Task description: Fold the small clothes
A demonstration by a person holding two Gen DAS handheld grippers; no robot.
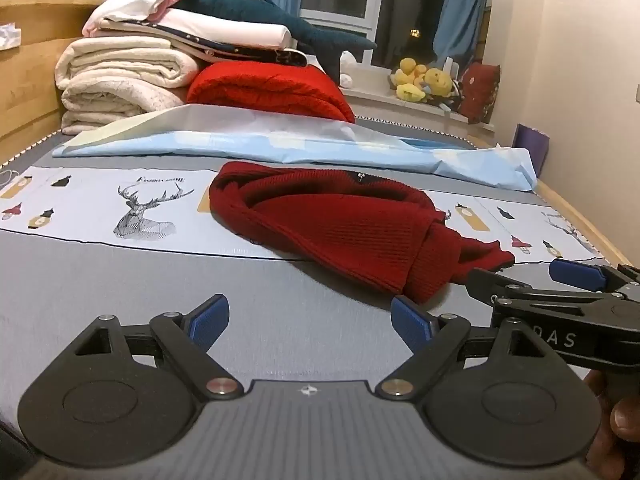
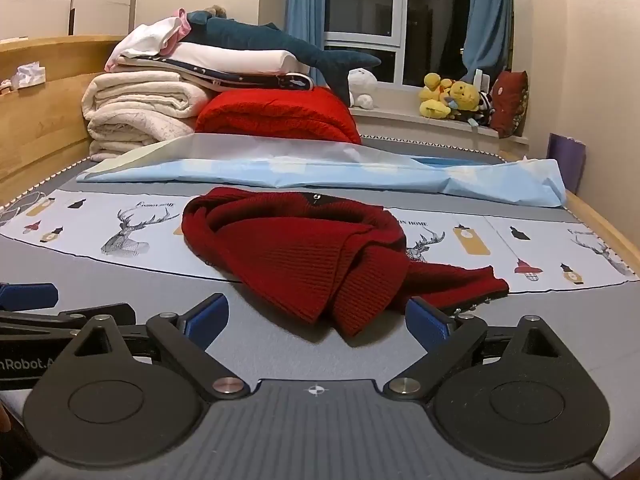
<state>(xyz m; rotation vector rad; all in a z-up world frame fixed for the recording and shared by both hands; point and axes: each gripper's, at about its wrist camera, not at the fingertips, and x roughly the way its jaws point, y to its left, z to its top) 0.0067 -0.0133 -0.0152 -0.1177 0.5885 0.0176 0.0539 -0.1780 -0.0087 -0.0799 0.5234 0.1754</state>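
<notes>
- A crumpled dark red ribbed knit sweater (image 2: 304,256) is seen lying just ahead of both tools on the grey mattress (image 2: 280,344), within easy reach for folding.
- The left gripper (image 1: 310,322) and right gripper (image 2: 316,318) are held spread wide and empty, tilted down, apparently readied to seize the near hem.

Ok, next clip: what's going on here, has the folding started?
Not yet. A person holds a gripper in each hand over a bed. The left gripper and the right gripper both stand open with nothing between their fingers. A dark red knit sweater lies crumpled ahead of them, unfolded, partly on a strip of cloth printed with deer. Neither gripper touches it.
</notes>
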